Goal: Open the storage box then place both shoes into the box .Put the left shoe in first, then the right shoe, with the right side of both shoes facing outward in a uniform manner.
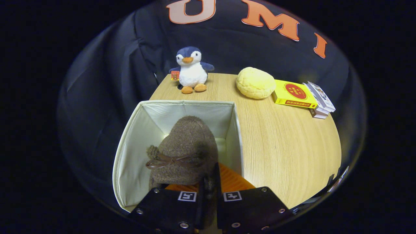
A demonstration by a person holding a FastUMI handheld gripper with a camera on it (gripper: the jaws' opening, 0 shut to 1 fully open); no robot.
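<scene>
The fingers (209,191) were clamped close together on the heel edge of a fuzzy brown slipper with a ribbon bow (187,149), held inside the open cream fabric storage box (130,143) on the wooden worktop (286,143).

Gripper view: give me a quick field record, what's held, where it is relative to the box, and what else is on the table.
gripper: gripper, fingers close together, pinching the shoe's rim
held item: brown fuzzy shoe with a bow, toe pointing away from the fingers
storage box: white fabric box, open, just ahead of the fingers
shoe position: over the box's opening; contact with the box's floor cannot be told
second shoe: cannot tell
table: wooden table
beyond box: plush penguin, yellow bun-shaped cushion, stack of books
</scene>
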